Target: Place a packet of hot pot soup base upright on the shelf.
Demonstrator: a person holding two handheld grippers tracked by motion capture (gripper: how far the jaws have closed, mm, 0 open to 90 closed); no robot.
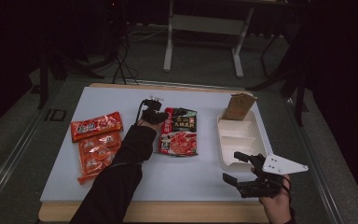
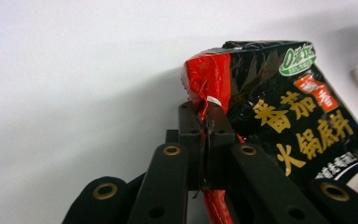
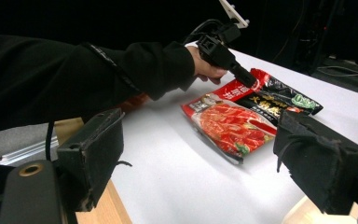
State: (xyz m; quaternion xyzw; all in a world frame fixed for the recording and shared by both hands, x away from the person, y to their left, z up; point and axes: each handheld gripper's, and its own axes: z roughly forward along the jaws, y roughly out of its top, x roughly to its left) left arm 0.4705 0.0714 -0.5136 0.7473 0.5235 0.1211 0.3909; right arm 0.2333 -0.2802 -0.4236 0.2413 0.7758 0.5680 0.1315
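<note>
The sauce pouch (image 1: 179,132) lies near the middle of the white table (image 1: 177,182), its long axis running from 12 to 6 o'clock in the high view, the black top end pointing to 12 and the red pictured end to 6. The left gripper (image 1: 161,116) sits at the pouch's 10 o'clock corner; in the left gripper view its jaws are pressed together on the pouch's (image 2: 270,116) red side edge just below the top corner, and that corner stands a little off the table. The right gripper (image 1: 235,167) hangs at about 4 o'clock from the pouch, well apart from it, jaws spread with nothing between them, just beside the near end of the white tray (image 1: 256,140).

On the pouch's black part large yellow Chinese characters run in two rows, with a green oval label at the top corner bearing a "0" and small characters, and an orange tag beside it; finer print is too small to read. The right gripper view shows the pouch (image 3: 242,116) with a red food picture on its lower half.

Two orange packs (image 1: 96,140) lie at 9 o'clock from the pouch, the upper one with white characters I cannot make out. A brown paper bag (image 1: 238,106) stands at the tray's far end
</note>
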